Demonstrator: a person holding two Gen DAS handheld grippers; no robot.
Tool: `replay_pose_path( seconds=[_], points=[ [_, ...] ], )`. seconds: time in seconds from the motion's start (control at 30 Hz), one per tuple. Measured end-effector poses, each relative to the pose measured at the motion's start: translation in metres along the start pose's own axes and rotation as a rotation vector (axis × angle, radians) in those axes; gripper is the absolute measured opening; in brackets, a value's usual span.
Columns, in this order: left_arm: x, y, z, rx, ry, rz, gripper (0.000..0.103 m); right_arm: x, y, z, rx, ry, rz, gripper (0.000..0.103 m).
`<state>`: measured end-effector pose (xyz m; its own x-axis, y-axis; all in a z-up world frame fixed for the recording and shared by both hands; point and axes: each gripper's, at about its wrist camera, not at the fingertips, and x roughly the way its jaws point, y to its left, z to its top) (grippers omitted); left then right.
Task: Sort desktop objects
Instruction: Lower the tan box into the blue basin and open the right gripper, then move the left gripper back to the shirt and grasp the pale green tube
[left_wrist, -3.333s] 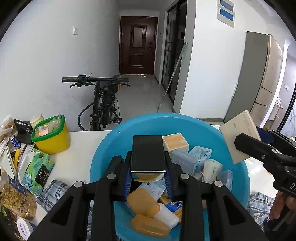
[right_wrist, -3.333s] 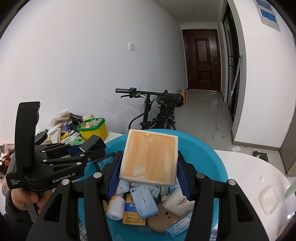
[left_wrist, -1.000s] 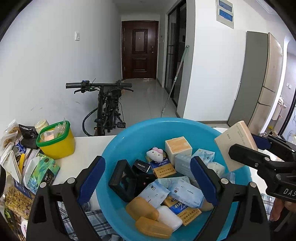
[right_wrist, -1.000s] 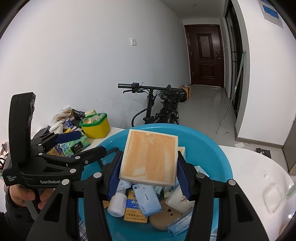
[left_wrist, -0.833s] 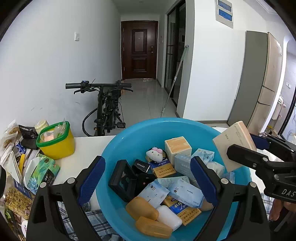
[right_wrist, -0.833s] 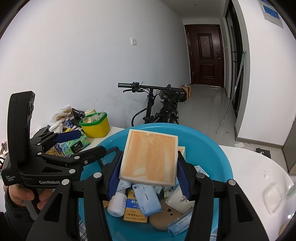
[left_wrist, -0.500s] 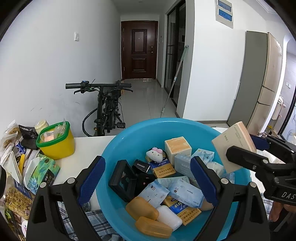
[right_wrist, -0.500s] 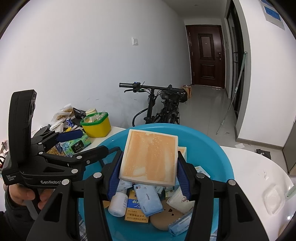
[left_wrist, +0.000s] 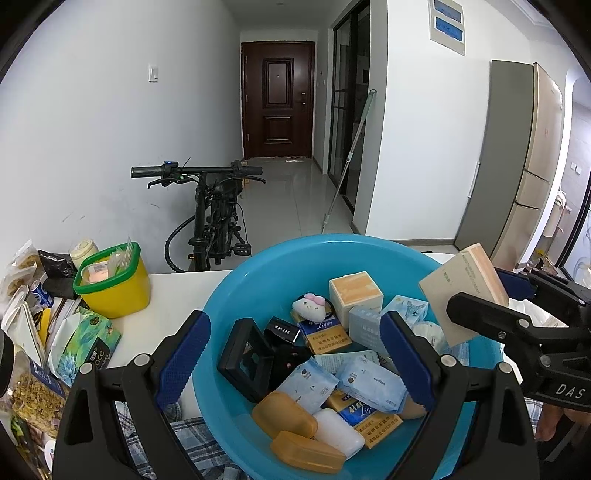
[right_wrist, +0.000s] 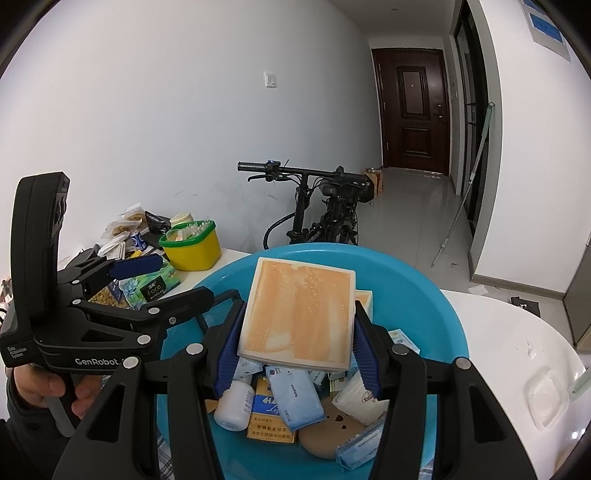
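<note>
Your right gripper (right_wrist: 297, 354) clamps the flat orange-faced cardboard box (right_wrist: 297, 314) above the round blue plastic basin (right_wrist: 448, 314), near its far rim. Your left gripper (left_wrist: 295, 360) hangs open and empty over the near rim.

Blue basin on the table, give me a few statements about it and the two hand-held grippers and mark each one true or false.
1. The right hand-held gripper is shut on an orange-faced box above the blue basin. True.
2. The left hand-held gripper holds a black case. False: its jaws stand open and empty; the black case lies in the basin.
3. The yellow tub with a green rim stands inside the basin. False: it stands on the table, left of the basin.
4. A small white plush toy lies among the items in the basin. True.
5. The basin is empty. False: it holds boxes, packets and soap cases.
</note>
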<state>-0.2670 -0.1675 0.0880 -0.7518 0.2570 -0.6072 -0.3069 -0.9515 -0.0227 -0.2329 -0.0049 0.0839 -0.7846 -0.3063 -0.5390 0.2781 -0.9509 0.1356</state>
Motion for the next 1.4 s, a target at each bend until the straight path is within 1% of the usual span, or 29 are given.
replay_pose_path(
  seconds=[0.27,0.37,0.4,0.43,0.47,0.53,0.63,0.77,1.1,1.23,1.33,1.4],
  points=[
    [0.0,0.0,0.0,0.0,0.0,-0.001,0.095,0.0,0.002,0.0,0.002,0.007,0.004,0.053],
    [0.0,0.001,0.0,-0.002,-0.001,-0.001,0.095,-0.002,0.005,0.002,-0.008,0.006,-0.014,0.054],
    [0.0,0.001,0.0,-0.001,-0.001,-0.001,0.095,-0.003,0.005,0.003,0.002,0.0,-0.018,0.062],
    [-0.001,0.001,0.0,0.0,0.0,0.001,0.095,-0.004,0.004,0.004,0.014,-0.004,-0.017,0.091],
    [-0.001,0.002,0.0,-0.001,0.0,0.001,0.095,-0.004,0.003,0.005,0.022,-0.003,-0.024,0.103],
    [-0.001,0.004,0.0,-0.003,0.001,0.001,0.095,-0.007,0.001,0.005,0.028,-0.02,-0.069,0.103],
    [0.0,0.005,0.0,-0.005,0.006,0.005,0.095,-0.007,-0.005,0.007,0.052,-0.025,-0.051,0.103],
    [0.001,0.003,0.0,0.004,0.009,0.005,0.095,-0.004,-0.008,0.007,0.068,-0.015,-0.054,0.103],
    [-0.005,-0.001,0.0,0.033,-0.005,0.022,0.095,-0.011,-0.011,0.009,0.074,-0.026,-0.04,0.103],
    [-0.015,-0.002,-0.007,0.042,0.005,-0.003,0.095,-0.015,-0.015,0.01,0.086,-0.035,-0.028,0.103],
    [-0.03,-0.003,-0.016,0.066,-0.001,0.02,0.095,-0.018,-0.016,0.011,0.098,-0.043,-0.019,0.103],
    [-0.044,-0.003,-0.028,0.075,-0.003,0.031,0.095,-0.02,-0.014,0.011,0.097,-0.046,-0.004,0.103]
  ],
)
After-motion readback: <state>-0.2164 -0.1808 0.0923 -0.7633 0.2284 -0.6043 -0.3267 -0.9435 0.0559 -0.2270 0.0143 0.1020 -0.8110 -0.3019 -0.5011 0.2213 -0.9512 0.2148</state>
